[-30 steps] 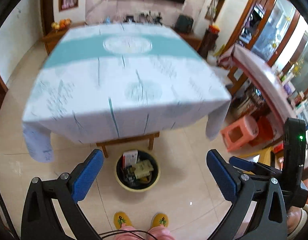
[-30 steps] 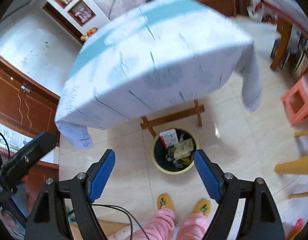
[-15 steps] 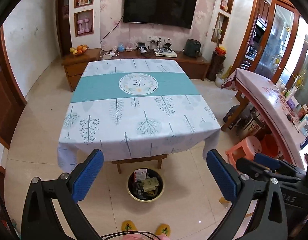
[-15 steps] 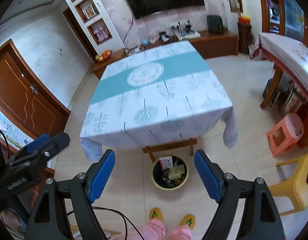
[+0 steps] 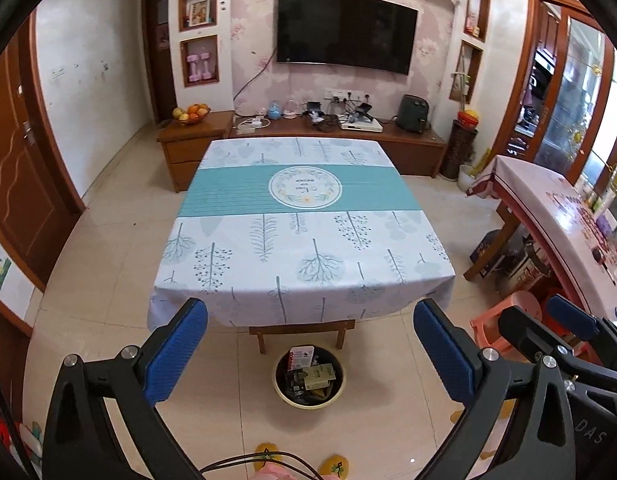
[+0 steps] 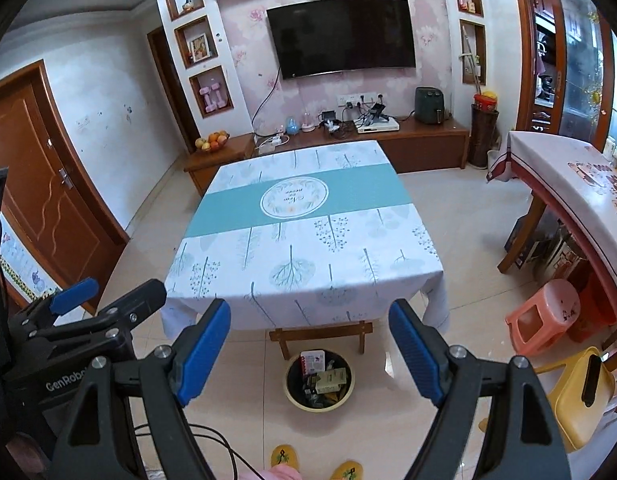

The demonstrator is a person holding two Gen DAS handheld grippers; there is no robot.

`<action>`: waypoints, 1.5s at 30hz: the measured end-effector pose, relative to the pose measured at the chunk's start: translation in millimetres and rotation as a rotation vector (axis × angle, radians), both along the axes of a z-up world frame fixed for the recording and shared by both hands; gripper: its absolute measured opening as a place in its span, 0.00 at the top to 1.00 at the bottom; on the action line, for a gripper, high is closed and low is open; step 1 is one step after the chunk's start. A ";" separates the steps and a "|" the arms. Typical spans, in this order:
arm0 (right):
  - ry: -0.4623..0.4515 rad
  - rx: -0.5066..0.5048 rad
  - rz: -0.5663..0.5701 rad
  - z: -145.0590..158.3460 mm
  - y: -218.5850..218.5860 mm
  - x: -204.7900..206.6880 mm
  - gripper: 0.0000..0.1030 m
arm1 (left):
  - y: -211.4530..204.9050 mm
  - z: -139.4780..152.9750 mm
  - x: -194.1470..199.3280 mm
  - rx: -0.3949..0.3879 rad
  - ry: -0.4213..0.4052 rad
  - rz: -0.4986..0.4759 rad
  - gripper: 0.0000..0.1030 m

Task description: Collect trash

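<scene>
A round yellow-rimmed trash bin (image 5: 308,378) (image 6: 319,380) stands on the tiled floor in front of the table, holding boxes and wrappers. My left gripper (image 5: 310,350) hangs high above it, open, nothing between its blue pads. My right gripper (image 6: 310,354) is likewise open and empty, well above the bin. The table (image 5: 304,236) (image 6: 304,236) wears a white and teal cloth with nothing lying on it. In the right wrist view the left gripper's body shows at the left edge; in the left wrist view the right one shows at the right edge.
A person's yellow slippers (image 6: 284,458) stand just before the bin. A pink stool (image 6: 542,316) and yellow chair (image 6: 580,396) sit right, beside a long covered side table (image 6: 576,184). A TV cabinet (image 5: 388,136) lines the far wall; a wooden door (image 6: 40,176) is left.
Both grippers rose and tilted up, so the bin shrank and slid lower while the whole table, TV and wall came into view. Jaws stayed wide.
</scene>
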State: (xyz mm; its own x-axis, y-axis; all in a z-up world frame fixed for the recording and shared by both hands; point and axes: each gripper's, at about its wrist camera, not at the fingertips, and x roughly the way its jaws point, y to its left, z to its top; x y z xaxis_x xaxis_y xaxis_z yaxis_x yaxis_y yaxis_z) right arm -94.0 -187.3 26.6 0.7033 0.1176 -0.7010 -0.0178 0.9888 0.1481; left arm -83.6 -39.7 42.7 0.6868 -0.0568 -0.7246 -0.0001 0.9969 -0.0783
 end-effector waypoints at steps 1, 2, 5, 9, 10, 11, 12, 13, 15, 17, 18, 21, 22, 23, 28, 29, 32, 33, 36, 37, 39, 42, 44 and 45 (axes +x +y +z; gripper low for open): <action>-0.002 0.003 -0.001 1.5 -0.1 -1.5 0.20 | 0.8 0.6 -1.2 0.000 0.000 0.010 0.01; 0.000 0.004 -0.003 1.2 0.0 -1.6 0.20 | 0.8 0.3 -1.6 0.003 0.002 0.016 0.01; 0.001 0.012 -0.005 1.8 -0.6 -3.0 0.20 | 0.7 2.7 -3.6 0.020 0.006 0.036 0.01; -0.008 0.012 -0.004 1.1 0.7 -4.6 0.20 | 2.9 4.5 -5.9 0.025 0.005 0.062 0.01; -0.010 0.009 -0.003 1.2 1.7 -4.6 0.20 | 3.5 4.7 -6.8 0.031 0.006 0.071 0.01; -0.011 0.005 -0.002 1.1 2.9 -4.4 0.20 | 3.1 3.7 -5.6 0.036 0.006 0.075 0.01; -0.014 0.001 -0.001 1.2 3.9 -4.3 0.20 | 3.3 4.0 -6.2 0.041 0.006 0.083 0.01; -0.014 -0.002 0.001 1.4 5.0 -4.0 0.20 | 3.8 4.0 -6.6 0.046 0.006 0.091 0.01; -0.020 -0.007 0.006 2.3 5.8 -3.2 0.20 | 5.0 4.0 -6.5 0.047 0.005 0.101 0.01; -0.024 -0.012 0.011 3.0 6.8 -2.3 0.20 | 5.7 4.4 -6.0 0.053 0.000 0.107 0.01; -0.026 -0.014 0.012 3.1 7.2 -1.6 0.20 | 5.7 4.4 -5.7 0.057 -0.003 0.113 0.01; -0.025 -0.019 0.018 3.4 8.8 2.6 0.20 | 6.2 4.6 -3.7 0.068 -0.005 0.125 0.01; -0.025 -0.021 0.020 3.5 9.1 3.3 0.20 | 6.4 4.2 -2.5 0.068 -0.004 0.130 0.01; -0.027 -0.025 0.022 3.7 9.5 4.4 0.20 | 7.1 4.1 -1.7 0.068 -0.003 0.132 0.01; -0.034 -0.034 0.029 5.2 10.5 9.2 0.20 | 6.6 3.9 1.9 0.077 -0.002 0.147 0.01; -0.033 -0.034 0.031 5.2 10.4 10.4 0.20 | 6.1 4.0 2.5 0.079 -0.002 0.150 0.02; -0.031 -0.035 0.034 5.0 10.2 13.4 0.20 | 5.9 3.0 5.6 0.086 0.004 0.156 0.02; -0.033 -0.036 0.031 5.3 11.1 12.1 0.20 | 5.9 2.7 6.7 0.087 0.005 0.157 0.02; -0.029 -0.038 0.034 4.2 11.2 15.7 0.20 | 5.3 1.6 9.4 0.092 0.012 0.161 0.02; -0.027 -0.038 0.035 3.5 10.6 17.4 0.20 | 5.1 0.9 10.3 0.093 0.016 0.162 0.02; -0.020 -0.038 0.040 1.7 8.2 22.2 0.20 | 4.7 0.1 12.1 0.097 0.021 0.165 0.02; -0.011 -0.040 0.046 -0.3 5.5 26.5 0.20 | 3.9 -2.0 16.1 0.100 0.037 0.168 0.02; -0.007 -0.040 0.049 -0.8 4.4 28.1 0.20 | 3.1 -3.5 18.2 0.099 0.044 0.167 0.02; -0.008 -0.041 0.049 -1.0 4.1 27.8 0.20 | 2.7 -3.7 17.7 0.100 0.045 0.168 0.02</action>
State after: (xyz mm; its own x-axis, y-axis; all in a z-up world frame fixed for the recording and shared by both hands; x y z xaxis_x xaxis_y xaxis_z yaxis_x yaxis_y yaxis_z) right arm -66.3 -183.2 25.6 0.7034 0.1231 -0.7000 -0.0669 0.9920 0.1072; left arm -65.9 -36.9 39.1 0.6473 0.1298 -0.7511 -0.1685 0.9854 0.0250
